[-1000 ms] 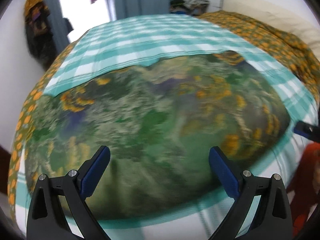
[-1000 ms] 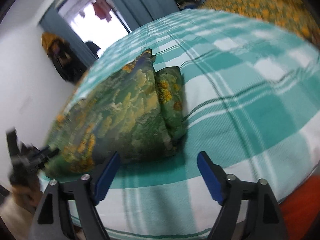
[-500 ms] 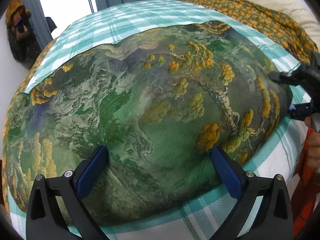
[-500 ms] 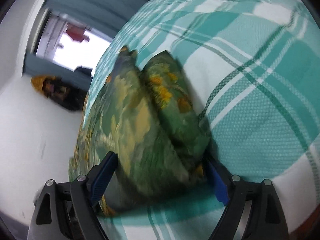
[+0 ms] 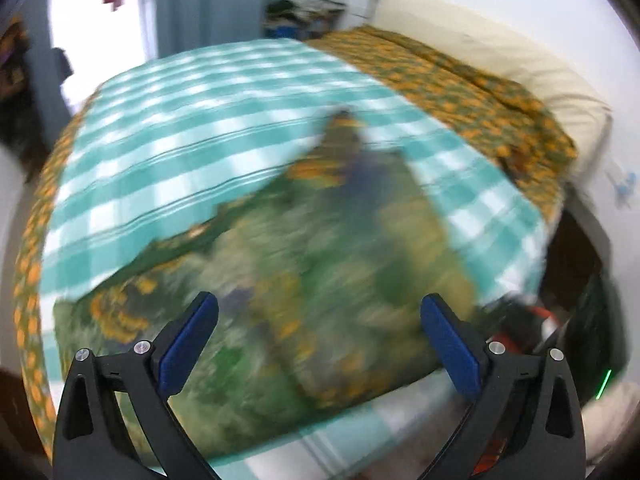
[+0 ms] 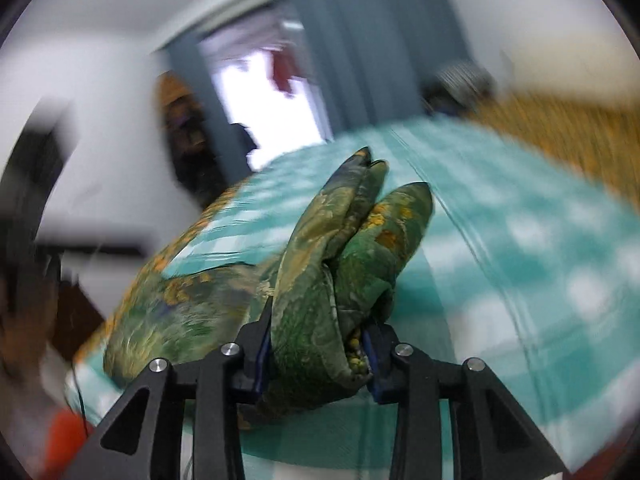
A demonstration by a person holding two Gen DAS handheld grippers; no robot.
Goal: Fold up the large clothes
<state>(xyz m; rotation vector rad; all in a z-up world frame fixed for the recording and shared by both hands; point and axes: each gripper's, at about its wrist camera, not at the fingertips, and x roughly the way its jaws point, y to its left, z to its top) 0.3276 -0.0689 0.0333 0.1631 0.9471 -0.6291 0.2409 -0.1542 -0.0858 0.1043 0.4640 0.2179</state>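
A large green garment with a yellow and orange landscape print (image 5: pixel 320 292) lies folded on a bed with a teal checked sheet (image 5: pixel 180 128). My left gripper (image 5: pixel 318 340) is open and empty, hovering over the garment's near edge. My right gripper (image 6: pixel 318 344) is shut on the thick folded end of the garment (image 6: pixel 340 264), and the layers bulge up between the fingers. The left wrist view is blurred by motion.
An orange floral bedspread (image 5: pixel 480 92) and a cream pillow (image 5: pixel 520 64) lie at the bed's far right. Blue-grey curtains (image 6: pixel 368 48) and a bright doorway (image 6: pixel 260 92) stand beyond. A pile of clothes (image 5: pixel 304 16) sits at the bed's far end.
My right gripper has closed on the folded end of the garment and lifted it. My left gripper has pulled back and swung, still open; the garment's far corner now points away.
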